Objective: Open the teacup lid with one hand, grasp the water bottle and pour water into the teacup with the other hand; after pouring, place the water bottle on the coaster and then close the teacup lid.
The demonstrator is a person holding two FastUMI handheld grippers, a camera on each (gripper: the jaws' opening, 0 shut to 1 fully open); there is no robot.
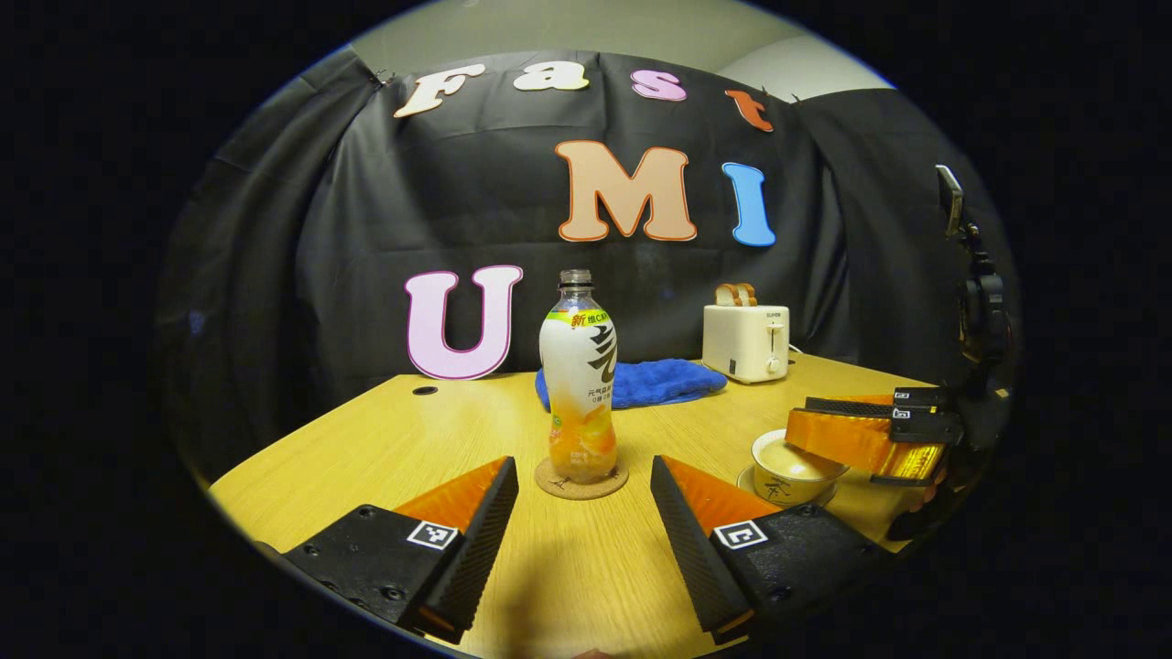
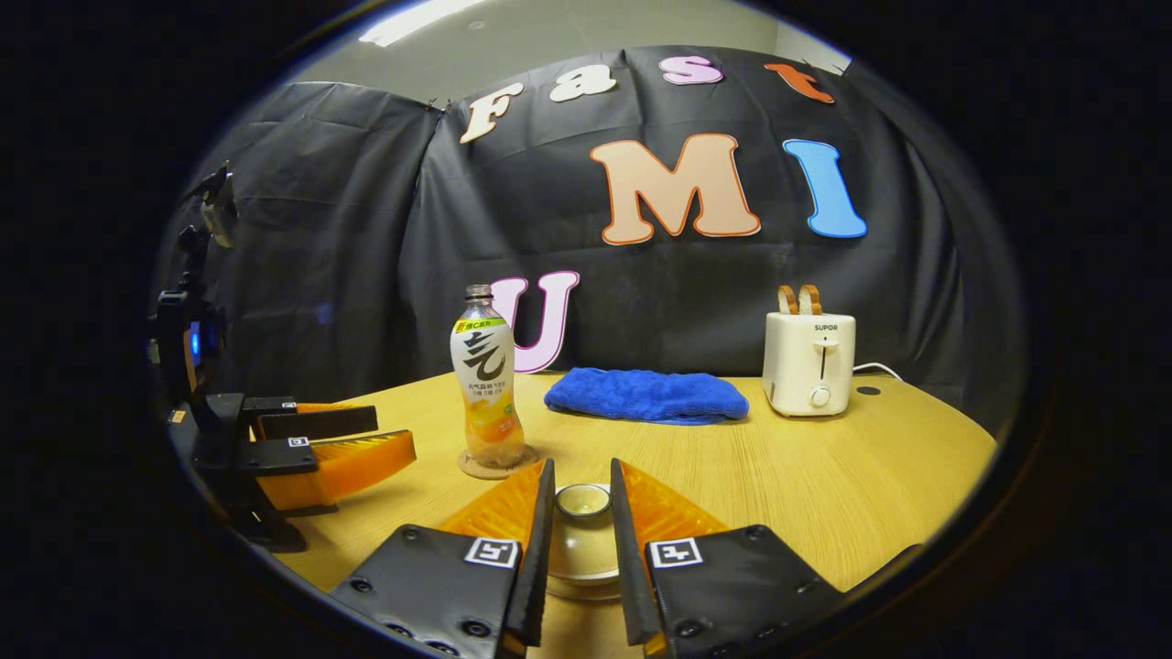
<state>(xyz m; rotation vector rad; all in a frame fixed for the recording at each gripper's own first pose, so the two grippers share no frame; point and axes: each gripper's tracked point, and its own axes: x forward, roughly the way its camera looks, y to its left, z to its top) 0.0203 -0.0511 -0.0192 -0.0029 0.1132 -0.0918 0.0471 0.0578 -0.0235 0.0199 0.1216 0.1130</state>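
Wood-grain desk (image 1: 385,430), read left to right.

- Left gripper (image 1: 583,465): fingers spread wide, holding nothing, aimed at the bottle but well short of it.
- Water bottle (image 1: 579,384): upright mid-desk, standing on the cork coaster (image 1: 548,483). No cap visible on the neck, and there is liquid in the lower part.
- Toward the back edge: blue cloth (image 1: 659,383), then a toaster (image 1: 746,343) — neither is involved.
- Teacup (image 1: 786,480): right of the bottle, nearer the front edge.
- Right gripper (image 2: 581,465): directly over the teacup. Lid (image 2: 579,549) looks seated on the cup. Fingers sit close on either side of its knob (image 2: 583,500). Can't tell whether they actually press it.

Progress, as a judgement: ambiguous. Bottle on coaster with the lid down fits either the very start or the closing step. If the start — lifting the lid, pouring, returning the bottle and closing all remain.
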